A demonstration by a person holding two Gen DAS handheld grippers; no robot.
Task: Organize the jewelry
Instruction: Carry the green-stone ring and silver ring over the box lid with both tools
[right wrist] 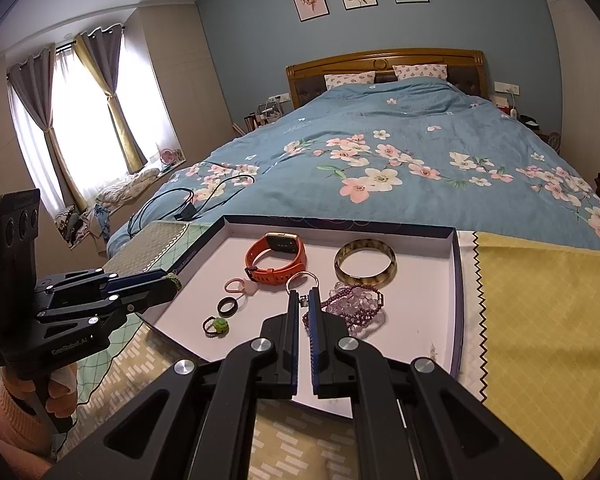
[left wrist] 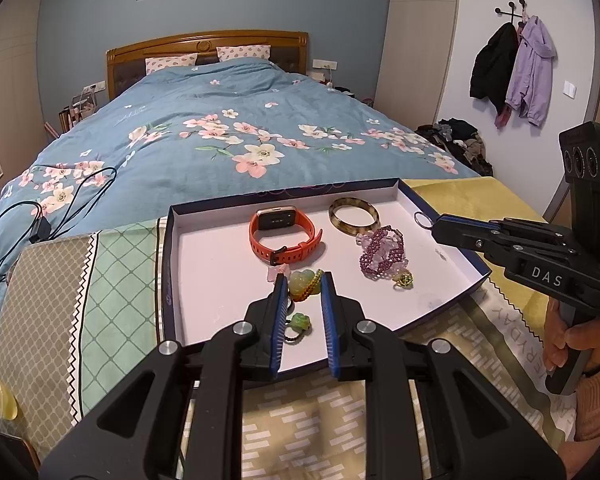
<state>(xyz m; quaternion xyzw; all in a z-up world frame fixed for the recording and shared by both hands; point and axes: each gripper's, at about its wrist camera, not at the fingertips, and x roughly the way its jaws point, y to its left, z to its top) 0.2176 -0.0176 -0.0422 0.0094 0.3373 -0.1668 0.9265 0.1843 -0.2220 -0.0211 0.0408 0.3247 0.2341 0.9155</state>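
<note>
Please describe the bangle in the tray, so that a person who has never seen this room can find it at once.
At the foot of the bed lies a shallow white tray of jewelry. The bangle lies flat near its far edge, right of the orange watch. It alone is a rigid, mottled brown hoop; the purple bead bracelet beside it is soft.

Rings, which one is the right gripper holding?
The plain silver ring, pinched upright in the right gripper above the tray. The black ring and the green-stone ring lie loose on the tray floor.

A home bedroom: a made bed with floral duvet, curtained window, coats on hooks.
</note>
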